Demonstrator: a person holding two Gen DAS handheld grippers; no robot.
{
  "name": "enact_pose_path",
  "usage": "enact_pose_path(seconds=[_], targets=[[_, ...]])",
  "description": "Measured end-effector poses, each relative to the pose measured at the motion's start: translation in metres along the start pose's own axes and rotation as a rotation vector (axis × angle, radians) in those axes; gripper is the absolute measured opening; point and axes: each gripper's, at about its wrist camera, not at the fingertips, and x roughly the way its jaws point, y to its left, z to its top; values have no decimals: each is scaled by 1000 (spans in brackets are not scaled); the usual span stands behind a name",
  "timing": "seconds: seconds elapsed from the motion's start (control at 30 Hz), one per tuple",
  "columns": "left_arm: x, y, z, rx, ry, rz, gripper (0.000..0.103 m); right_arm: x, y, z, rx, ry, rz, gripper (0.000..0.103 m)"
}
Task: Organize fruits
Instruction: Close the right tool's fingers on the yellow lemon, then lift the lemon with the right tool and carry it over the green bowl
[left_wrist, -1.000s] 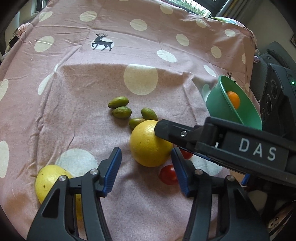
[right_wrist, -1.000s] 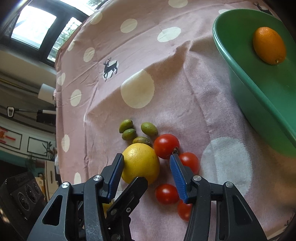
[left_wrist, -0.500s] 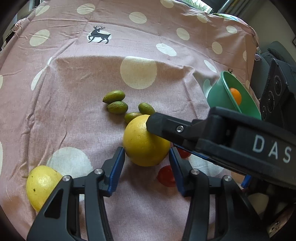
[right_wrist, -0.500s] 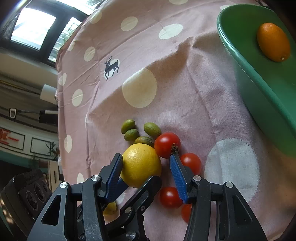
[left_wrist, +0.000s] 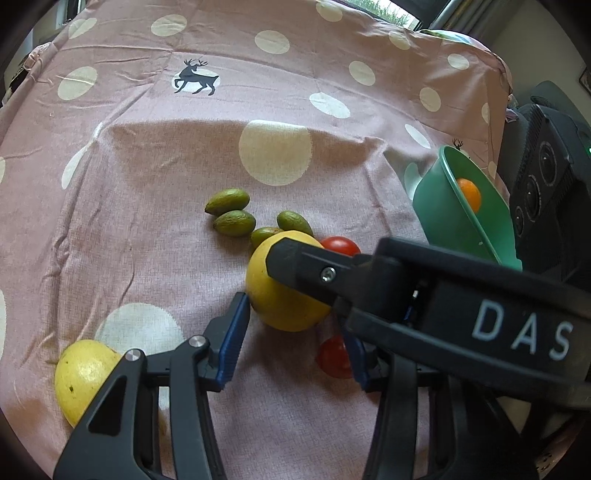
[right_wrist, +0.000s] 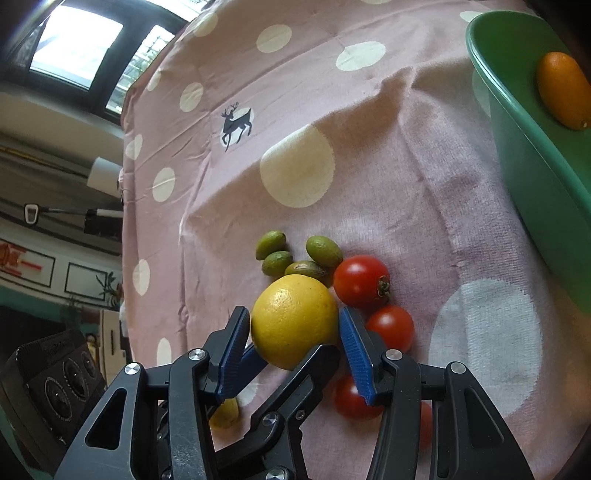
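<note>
A large yellow citrus (left_wrist: 280, 291) (right_wrist: 293, 321) lies on the pink dotted cloth. Both grippers reach around it. My left gripper (left_wrist: 295, 332) is open, its blue pads at the fruit's sides. My right gripper (right_wrist: 293, 332) is also open, its pads close against the fruit from the other direction; its black body crosses the left wrist view. Several small green fruits (left_wrist: 231, 212) (right_wrist: 291, 254) lie just behind the citrus. Red tomatoes (right_wrist: 360, 280) (left_wrist: 334, 356) lie to its right. A second yellow citrus (left_wrist: 83, 373) lies at the near left.
A green bowl (left_wrist: 443, 206) (right_wrist: 524, 155) at the right holds one orange kumquat (left_wrist: 469, 194) (right_wrist: 563, 94). The cloth (left_wrist: 184, 147) is rumpled with folds. A black camera unit (left_wrist: 546, 184) stands past the bowl.
Both grippers have moved forward so the large citrus now sits between their pads. The jaws of both have narrowed towards it.
</note>
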Motion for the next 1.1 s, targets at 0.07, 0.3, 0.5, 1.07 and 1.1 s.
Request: enact_pose_path(seconds=[0.07, 0.3, 0.5, 1.07, 1.1], targets=[[0, 0, 0, 0, -1, 1, 49, 0, 0, 0, 1, -1, 1, 53], [-4, -1, 0, -9, -10, -9, 49, -3, 3, -2, -17, -11, -12, 52], [-16, -8, -1, 6, -49, -13, 49, -16, 8, -5, -36, -46, -8, 52], [-54, -52, 2, 127, -211, -35, 49, -80, 14, -11, -61, -226, 44, 52], [-56, -55, 2, 137, -218, -38, 49, -84, 14, -12, -60, -238, 46, 52]])
